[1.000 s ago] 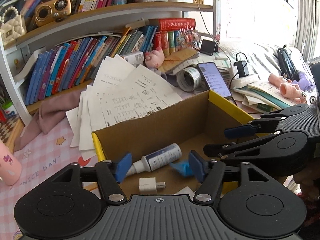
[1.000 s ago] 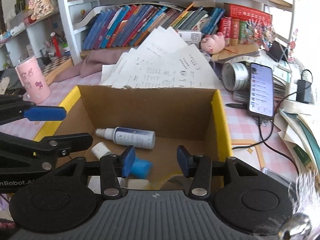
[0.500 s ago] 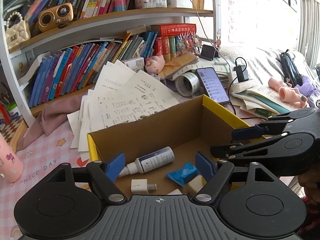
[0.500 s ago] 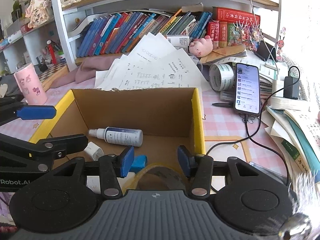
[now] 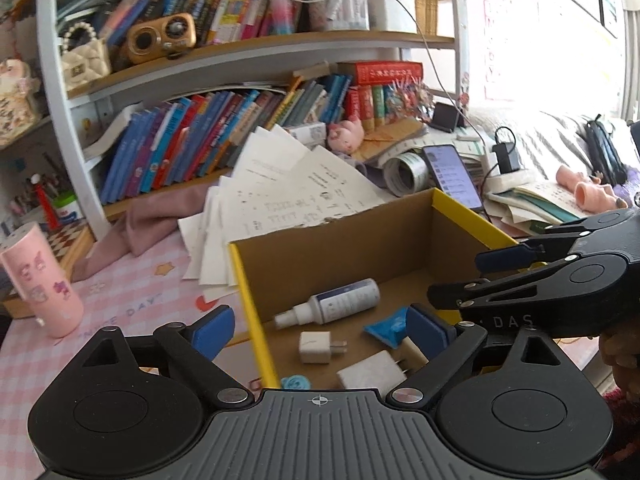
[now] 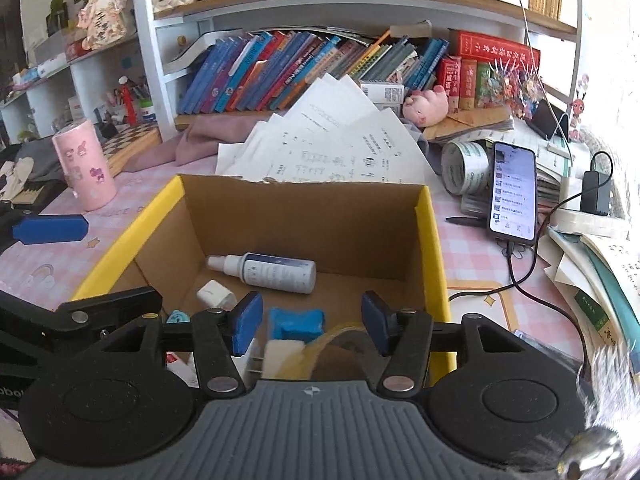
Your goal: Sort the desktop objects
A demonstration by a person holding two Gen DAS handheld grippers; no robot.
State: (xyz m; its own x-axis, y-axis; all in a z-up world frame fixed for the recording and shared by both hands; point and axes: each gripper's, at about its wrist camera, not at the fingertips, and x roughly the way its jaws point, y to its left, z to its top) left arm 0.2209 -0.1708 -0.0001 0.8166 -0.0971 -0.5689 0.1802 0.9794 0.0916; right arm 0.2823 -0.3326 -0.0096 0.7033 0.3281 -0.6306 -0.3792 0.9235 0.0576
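Observation:
A cardboard box (image 5: 456,210) (image 6: 430,236) with yellow rims stands on the pink desk. In it lie a white spray bottle (image 5: 334,304) (image 6: 272,272), a small white plug (image 5: 318,347) (image 6: 216,294), a larger white charger (image 5: 372,372), a blue packet (image 5: 388,326) (image 6: 295,323) and a small blue round piece (image 5: 295,382). My left gripper (image 5: 320,330) is open and empty above the box's left wall. My right gripper (image 6: 311,322) is open and empty over the box's near end; it also shows in the left wrist view (image 5: 532,280).
Fanned white papers (image 6: 332,148), a tape roll (image 6: 466,166), a plugged-in phone (image 6: 514,190) and book piles (image 6: 600,264) lie behind and right of the box. A pink cup (image 5: 40,280) stands left. Bookshelves (image 5: 240,52) rise at the back.
Both grippers have drawn back and up from the box, so more of its floor and the desk shows. My left jaws have opened wider. The box contents lie still.

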